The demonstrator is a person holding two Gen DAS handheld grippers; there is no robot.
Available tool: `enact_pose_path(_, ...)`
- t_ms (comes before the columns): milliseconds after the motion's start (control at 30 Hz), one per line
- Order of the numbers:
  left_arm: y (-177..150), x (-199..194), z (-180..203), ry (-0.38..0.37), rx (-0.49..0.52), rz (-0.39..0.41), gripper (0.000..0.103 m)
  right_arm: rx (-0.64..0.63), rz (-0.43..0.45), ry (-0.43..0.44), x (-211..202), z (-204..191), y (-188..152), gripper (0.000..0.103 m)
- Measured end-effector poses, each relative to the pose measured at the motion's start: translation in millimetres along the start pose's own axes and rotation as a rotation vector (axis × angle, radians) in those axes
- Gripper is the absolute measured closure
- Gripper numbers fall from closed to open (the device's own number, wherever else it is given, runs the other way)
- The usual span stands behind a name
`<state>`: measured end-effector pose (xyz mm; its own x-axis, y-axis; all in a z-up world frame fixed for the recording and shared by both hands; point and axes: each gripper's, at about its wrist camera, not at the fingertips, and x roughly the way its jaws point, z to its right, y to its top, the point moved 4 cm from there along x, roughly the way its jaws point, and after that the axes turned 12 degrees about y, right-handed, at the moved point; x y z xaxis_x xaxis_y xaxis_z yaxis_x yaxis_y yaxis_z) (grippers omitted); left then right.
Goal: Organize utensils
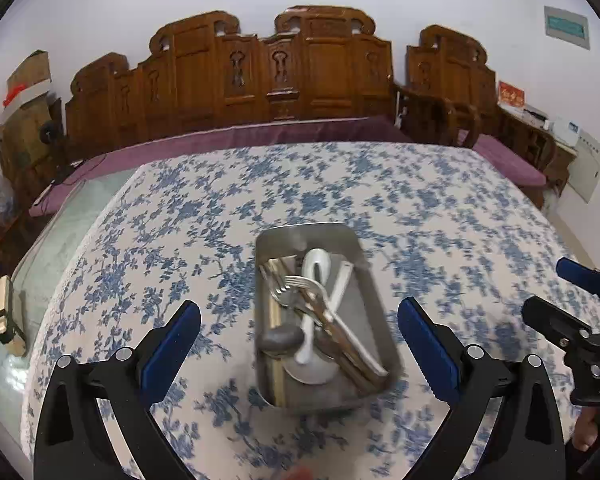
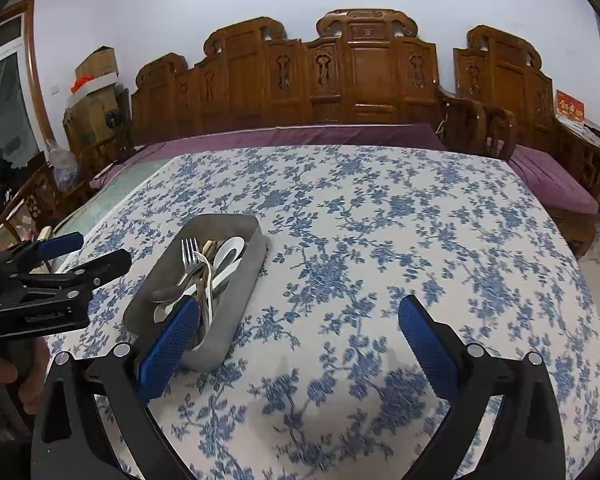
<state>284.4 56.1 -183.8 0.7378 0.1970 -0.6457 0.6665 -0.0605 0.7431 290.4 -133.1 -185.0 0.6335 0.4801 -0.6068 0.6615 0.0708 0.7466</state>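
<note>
A metal tray (image 1: 268,240) sits on the blue-flowered tablecloth (image 1: 380,200). It holds a fork (image 1: 300,282), white ceramic spoons (image 1: 314,268), a metal spoon (image 1: 280,338) and chopsticks, all piled together. My left gripper (image 1: 299,332) is open and empty, its fingers on either side of the tray and above it. My right gripper (image 2: 299,332) is open and empty over bare cloth, to the right of the tray (image 2: 236,304); the fork (image 2: 191,256) shows there too. Each gripper appears in the other's view, the right one (image 1: 560,300) and the left one (image 2: 80,256).
A carved wooden bench (image 2: 340,80) with purple cushions stands behind the table. A glass tabletop edge (image 1: 40,280) lies bare at the left, with a small object (image 1: 4,316) on it. Cardboard boxes (image 2: 96,80) stand at the far left.
</note>
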Motion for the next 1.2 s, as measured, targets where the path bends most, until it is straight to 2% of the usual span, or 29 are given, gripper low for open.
enact_pose_path(300, -12, -54, 11, -0.027, -0.044, 0.007, 0.008, 0.006, 0.04, 0.006, -55, 2, -9, 0.003)
enact_pose_path(500, -19, -89, 13, 0.005, -0.043, 0.024, 0.008, 0.0, 0.07, 0.004, -92, -1, -15, 0.003)
enact_pose_path(733, -2, -139, 12, 0.02, -0.052, 0.1, 0.008, -0.025, 0.16, -0.005, -148, -13, -1, 0.003)
enact_pose_path(1033, 18, -210, 10, -0.001, -0.087, 0.209, 0.008, -0.088, 0.3, -0.027, -225, -46, 25, 0.003)
enact_pose_path(1200, 21, -238, 8, -0.014, -0.103, 0.25, 0.008, -0.098, 0.342, -0.026, -249, -59, 29, 0.003)
